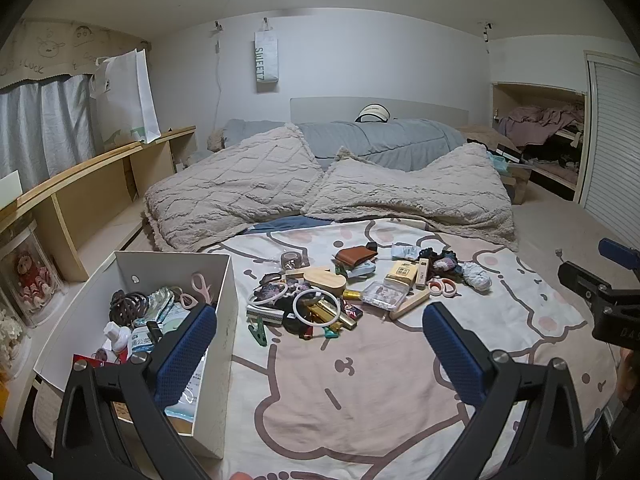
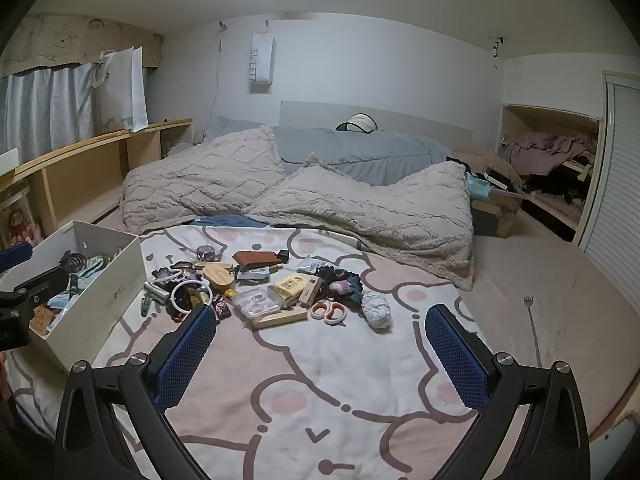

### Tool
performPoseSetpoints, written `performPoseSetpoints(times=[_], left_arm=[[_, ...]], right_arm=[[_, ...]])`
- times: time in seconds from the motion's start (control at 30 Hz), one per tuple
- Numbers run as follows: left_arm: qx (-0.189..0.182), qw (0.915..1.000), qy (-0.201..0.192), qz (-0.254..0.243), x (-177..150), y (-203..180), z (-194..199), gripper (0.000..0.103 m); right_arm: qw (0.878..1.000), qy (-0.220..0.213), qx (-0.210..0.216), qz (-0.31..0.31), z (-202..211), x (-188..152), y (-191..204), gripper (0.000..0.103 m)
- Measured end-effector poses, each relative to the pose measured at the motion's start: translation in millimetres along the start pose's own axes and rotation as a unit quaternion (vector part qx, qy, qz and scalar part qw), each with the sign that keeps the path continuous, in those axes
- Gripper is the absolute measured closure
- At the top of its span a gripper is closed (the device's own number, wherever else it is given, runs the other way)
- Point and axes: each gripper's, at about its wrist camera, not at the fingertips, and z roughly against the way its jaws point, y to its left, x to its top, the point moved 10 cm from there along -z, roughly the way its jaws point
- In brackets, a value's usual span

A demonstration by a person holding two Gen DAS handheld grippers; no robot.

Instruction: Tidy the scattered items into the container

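Observation:
A white box (image 1: pixel 224 320) stands on the bed at the left, holding scissors, hair ties and packets; it also shows in the right wrist view (image 2: pixel 116 292). A pile of small items lies in the middle of the bed: a brown wallet (image 1: pixel 355 255) (image 2: pixel 256 258), a white ring (image 1: pixel 316 306) (image 2: pixel 188 294), a clear case (image 1: pixel 384 293) (image 2: pixel 256 302), orange scissors (image 1: pixel 443 287) (image 2: pixel 330 312) and a pale yarn ball (image 2: pixel 376 309). My left gripper (image 1: pixel 320 354) is open and empty, near the box's front corner. My right gripper (image 2: pixel 320 354) is open and empty, short of the pile.
Two fluffy beige pillows (image 1: pixel 320 184) and a grey duvet (image 1: pixel 380 140) lie behind the pile. A wooden shelf (image 1: pixel 92 184) runs along the left. A back scratcher (image 2: pixel 532 328) lies on the mattress at the right. An open closet (image 1: pixel 544 140) is at the far right.

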Motion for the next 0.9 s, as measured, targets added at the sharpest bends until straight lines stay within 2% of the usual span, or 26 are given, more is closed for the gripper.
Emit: performPoseSetpoints(times=[0.9], left_arm=[[0.007,0.9999,0.007,-0.004,-0.8,10.1,-3.1,0.000]], right_arm=[[1.000,0.000,0.005,0.008,-1.7,2.2,4.7,0.000]])
